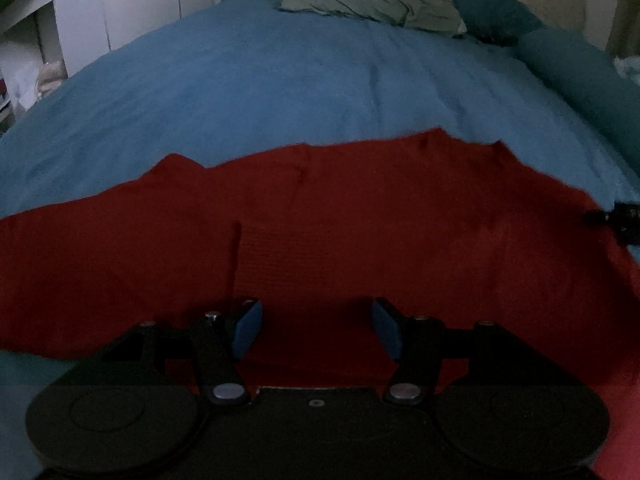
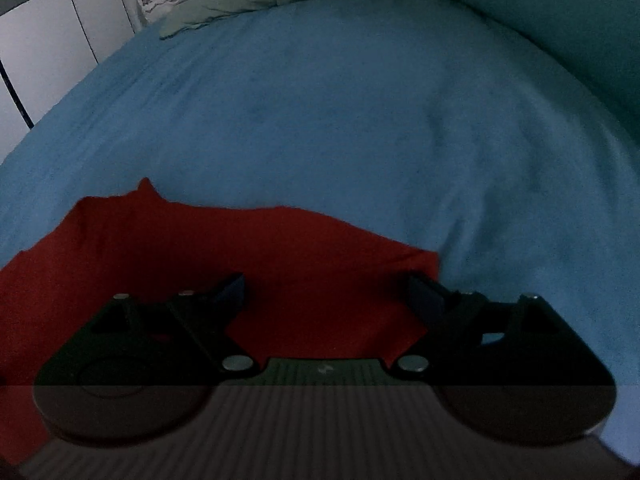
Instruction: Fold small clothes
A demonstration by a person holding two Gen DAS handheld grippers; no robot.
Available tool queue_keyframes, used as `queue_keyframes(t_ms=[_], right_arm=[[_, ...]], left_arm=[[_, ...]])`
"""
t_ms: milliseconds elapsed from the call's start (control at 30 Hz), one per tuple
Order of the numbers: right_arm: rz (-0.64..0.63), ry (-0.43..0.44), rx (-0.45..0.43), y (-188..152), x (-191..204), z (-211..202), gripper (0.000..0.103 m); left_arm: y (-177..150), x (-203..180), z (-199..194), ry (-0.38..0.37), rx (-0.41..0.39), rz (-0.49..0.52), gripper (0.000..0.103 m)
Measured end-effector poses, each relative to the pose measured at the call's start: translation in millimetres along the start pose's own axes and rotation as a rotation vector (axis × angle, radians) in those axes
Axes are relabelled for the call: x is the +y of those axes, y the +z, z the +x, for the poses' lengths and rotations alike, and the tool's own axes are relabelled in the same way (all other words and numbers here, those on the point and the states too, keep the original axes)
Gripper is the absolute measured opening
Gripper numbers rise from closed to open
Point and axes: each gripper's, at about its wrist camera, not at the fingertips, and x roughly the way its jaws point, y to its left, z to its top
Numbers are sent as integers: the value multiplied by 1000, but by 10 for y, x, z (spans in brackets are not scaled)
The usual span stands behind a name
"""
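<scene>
A red garment [image 1: 340, 220] lies spread flat on the blue bedspread [image 1: 260, 88]. My left gripper [image 1: 316, 330] is open, low over the garment's near part, with red cloth between and under its blue pads [image 1: 246, 332]. In the right wrist view the garment [image 2: 240, 256] fills the lower left, its right corner near the right finger. My right gripper [image 2: 326, 294] is open over that right end of the garment on the bedspread [image 2: 340, 112]. A bit of the right gripper shows at the left wrist view's right edge [image 1: 624, 218].
Pale green pillows [image 1: 360, 0] and a white patterned pillow lie at the bed's head. A teal bolster [image 1: 568, 68] runs along the right side, also in the right wrist view [image 2: 560, 12]. White cupboards [image 1: 100, 8] stand to the left.
</scene>
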Motion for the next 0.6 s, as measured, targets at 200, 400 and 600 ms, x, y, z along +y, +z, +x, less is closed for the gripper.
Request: queue_keyframes(t_ms=[200,400,600], right_arm=[[-86,70,-64,9,276,-771,103],[-134,107,-78,-57,947,-1495,103],[-170,168,-66,-311,1714,-1827,103]], left_arm=[[183,159,-577,26,-83,-74,66],[193,624,-1334,80,-151,-176,72],[2,1483,-1834,244,-218,-328,99]])
